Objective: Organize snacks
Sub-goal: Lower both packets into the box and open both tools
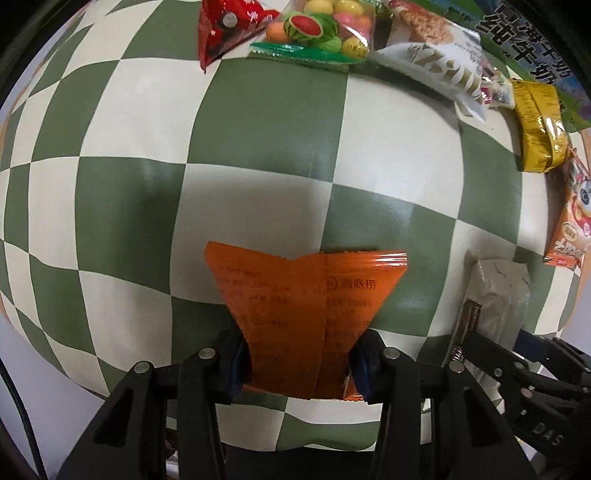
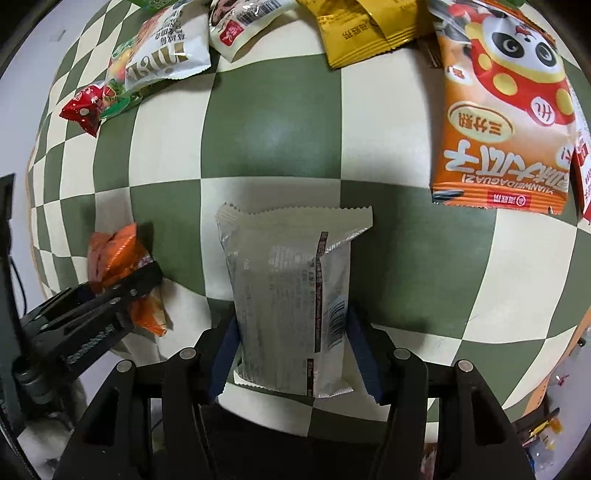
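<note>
The left gripper [image 1: 301, 365] was black plastic with dark blue pads and round silver screws on its arms. The right gripper [image 2: 293, 350] looked the same; at 4 o'clock in the left wrist view, its side showed a small spring and raised letters.

Setting: a domestic table, most likely in a home. Evidence: a green-and-cream checkered tablecloth [image 2: 273, 129] covers the surface. Along its far edge lie retail snack packets: a panda-printed orange packet [image 2: 506, 122], a yellow packet [image 2: 354, 40], a fruit-candy bag [image 1: 325, 29]. Beyond the cloth's near right corner, small clutter is visible.
</note>
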A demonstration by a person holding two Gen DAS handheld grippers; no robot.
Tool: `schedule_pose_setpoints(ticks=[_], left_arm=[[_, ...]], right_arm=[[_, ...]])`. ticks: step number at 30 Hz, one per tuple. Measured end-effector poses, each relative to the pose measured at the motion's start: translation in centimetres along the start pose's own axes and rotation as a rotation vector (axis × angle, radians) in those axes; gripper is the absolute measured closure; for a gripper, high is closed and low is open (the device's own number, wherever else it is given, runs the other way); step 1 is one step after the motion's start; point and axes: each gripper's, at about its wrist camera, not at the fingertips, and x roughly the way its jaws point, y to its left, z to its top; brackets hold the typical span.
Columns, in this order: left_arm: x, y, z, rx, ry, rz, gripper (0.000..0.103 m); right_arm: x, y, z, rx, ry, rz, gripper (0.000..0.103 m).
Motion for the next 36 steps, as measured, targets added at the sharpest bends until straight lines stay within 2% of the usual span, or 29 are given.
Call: schedule_pose_setpoints(ticks=[6,10,14,17,19,24,25,30,36], left_arm=[[-3.2,-1.5,-1.2,-0.002,-0.048,-0.042,0.063],[-7.7,-2.5,-1.4,0.000,-0.115,-0.106,0.063],[-13.9,-4.4,0.1,0.027,-0.219,-0.176,0.063],[-18.6,-5.5,3.5,0.069,-0.286,-0.214,0.063],[-20.9,-5.9,6.2,0.093,-0.326,-0.212,0.063],[-23.6,-9.0,14.5,0.144,-0.368,-0.160,0.063],[-23.4,-9.5,15.6,0.153,-0.368,-0.147,0.063],[-22.2,-11.1,23.8,0.179,-0.344,-0.051,0.063],[-18.8,-12.0,31.9,0.185,-0.259,0.030,0.063]], right_arm=[[-2.2,-0.7,-1.2,-0.004,-0.049,0.033,0.047],[-6.1,-2.8,-1.0,0.000,-0.095,0.113,0.047],[-12.5,-3.8,0.4,-0.018,-0.175,0.186,0.047],[-18.3,-3.6,2.8,-0.032,-0.251,0.216,0.047],[-21.4,-3.7,4.7,-0.039,-0.304,0.222,0.047],[-26.4,-3.7,11.4,-0.053,-0.426,0.137,0.047],[-26.6,-2.8,13.4,-0.048,-0.434,0.119,0.047],[-28.4,-4.8,21.3,-0.028,-0.449,0.017,0.047],[-27.6,-6.4,29.4,-0.004,-0.400,-0.077,0.047]])
